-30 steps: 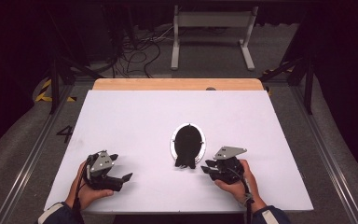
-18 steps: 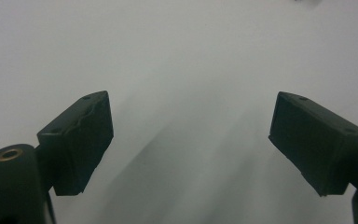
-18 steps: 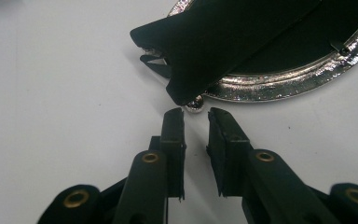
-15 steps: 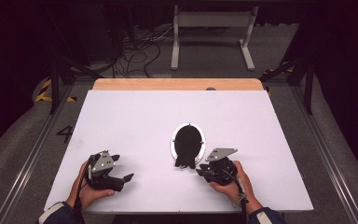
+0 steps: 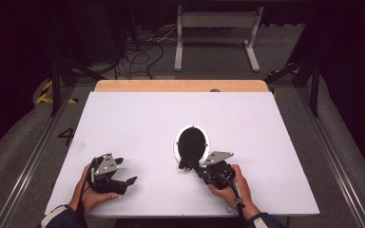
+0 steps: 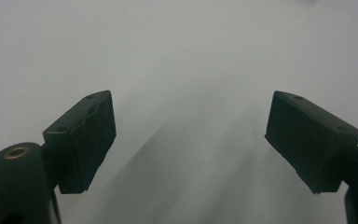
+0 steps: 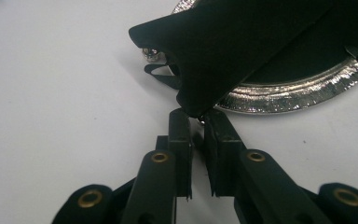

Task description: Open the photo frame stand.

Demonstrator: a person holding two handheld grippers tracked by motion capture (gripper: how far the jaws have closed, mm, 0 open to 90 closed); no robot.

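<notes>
Right gripper view: the right tool (image 7: 196, 122) is standing almost shut, its jaws narrowed on a small tab at the lower corner of the black cloth (image 7: 233, 46); whether the pads are fully pinching it I cannot tell for sure, but they appear to be touching it.
Where the cloth is: it is lying over a shiny hoop (image 7: 303, 88) on the white surface (image 5: 138, 123), near the person's side, just ahead of the right tool (image 5: 200, 167).
Handling: the cloth is looking soft, thin and light, likely to be sagging and sliding once lifted; the hoop seems stiff and may be dragging along with it.
Where to hold: the loose corner overhanging the rim is offering the best grip, not the rim.
Left tool (image 6: 189, 135): it is hovering wide open with nothing between the jaws, resting near the surface's front left (image 5: 123, 183).
Change: the right tool's jaws have just been closing around the corner, and the hand is sitting slightly nearer the hoop than a second ago; the left is staying put.
</notes>
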